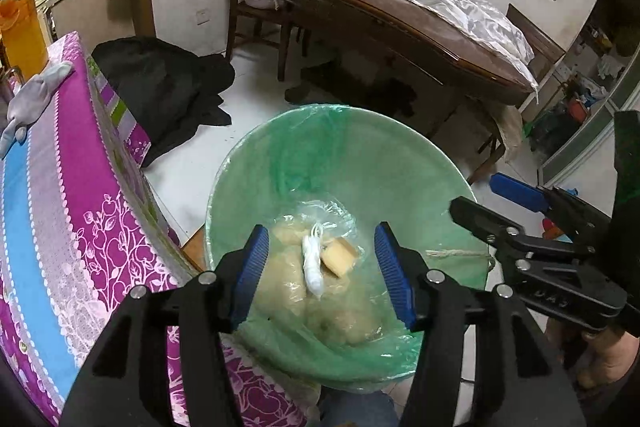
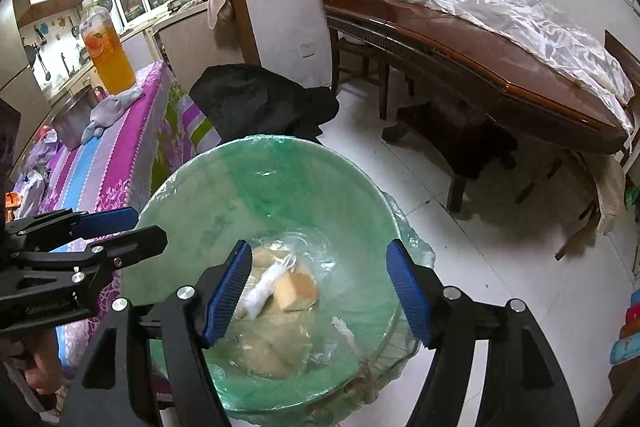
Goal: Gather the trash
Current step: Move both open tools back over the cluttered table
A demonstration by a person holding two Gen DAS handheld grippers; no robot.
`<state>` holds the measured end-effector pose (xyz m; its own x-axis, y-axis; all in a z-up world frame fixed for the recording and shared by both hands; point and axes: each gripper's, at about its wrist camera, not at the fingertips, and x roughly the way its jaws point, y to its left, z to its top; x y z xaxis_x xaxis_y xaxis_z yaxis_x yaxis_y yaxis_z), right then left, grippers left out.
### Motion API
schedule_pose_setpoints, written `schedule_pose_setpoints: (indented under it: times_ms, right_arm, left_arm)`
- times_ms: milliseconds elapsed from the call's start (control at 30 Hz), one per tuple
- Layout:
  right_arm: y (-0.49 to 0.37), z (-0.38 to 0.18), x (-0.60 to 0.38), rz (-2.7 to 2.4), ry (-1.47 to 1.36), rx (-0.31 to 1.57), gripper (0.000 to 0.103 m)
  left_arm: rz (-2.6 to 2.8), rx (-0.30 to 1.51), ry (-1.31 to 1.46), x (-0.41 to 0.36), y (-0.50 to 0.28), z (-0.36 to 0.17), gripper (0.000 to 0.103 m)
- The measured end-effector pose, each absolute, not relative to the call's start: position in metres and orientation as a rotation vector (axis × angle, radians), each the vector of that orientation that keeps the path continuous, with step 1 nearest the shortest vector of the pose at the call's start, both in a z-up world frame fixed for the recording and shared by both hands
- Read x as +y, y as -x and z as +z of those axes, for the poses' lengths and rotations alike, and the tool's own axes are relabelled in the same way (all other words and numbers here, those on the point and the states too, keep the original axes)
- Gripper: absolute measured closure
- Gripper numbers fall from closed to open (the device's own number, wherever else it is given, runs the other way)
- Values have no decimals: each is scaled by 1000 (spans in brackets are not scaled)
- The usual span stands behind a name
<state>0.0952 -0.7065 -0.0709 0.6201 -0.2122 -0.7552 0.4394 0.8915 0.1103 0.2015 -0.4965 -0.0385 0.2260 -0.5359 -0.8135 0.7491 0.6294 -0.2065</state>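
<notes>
**Operator:** Which step is in hand?

**Technician:** The drop-off, by the look of it. Both grippers are hanging over the trash bin (image 1: 344, 155), which is lined with a green bag. The left gripper (image 1: 322, 273) is standing released, its blue pads apart with nothing pressed between them. The right gripper (image 2: 320, 293) is also standing released and empty.

**Operator:** Where is the trash?

**Technician:** It is lying at the bottom of the bin: a clear plastic bag (image 2: 280, 331) holding pale scraps, with a tan block (image 2: 298, 291) and a white twisted wrapper (image 1: 312, 269) resting on top. Nothing is touching either gripper.

**Operator:** So this item is finished?

**Technician:** I am judging so, since the load is sitting wholly inside the liner.

**Operator:** What is the next move calling for?

**Technician:** Lifting both grippers clear without snagging the liner's rim, then looking for further litter. The table with the purple cloth (image 1: 60, 211) just beside the bin is the nearest place to check. Whether anything there is trash, I cannot tell.
</notes>
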Motion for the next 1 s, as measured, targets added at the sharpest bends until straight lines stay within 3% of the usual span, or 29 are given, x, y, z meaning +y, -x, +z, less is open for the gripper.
schedule_pose_setpoints:
  times_ms: [167, 433, 733, 1000]
  right_arm:
    - [-82, -59, -698, -379, -286, 767, 32]
    - [-29, -2, -600, -302, -134, 432, 16]
    - [-61, -4, -492, -23, -123, 430, 13]
    - [-117, -17, -392, 166, -78, 513, 12]
  left_arm:
    - [-890, 976, -257, -485, -199, -34, 50]
    - [-828, 853, -259, -406, -192, -12, 42]
    - [-601, 797, -127, -230, -215, 2, 41]
    - [-71, 799, 245, 13, -251, -10, 41]
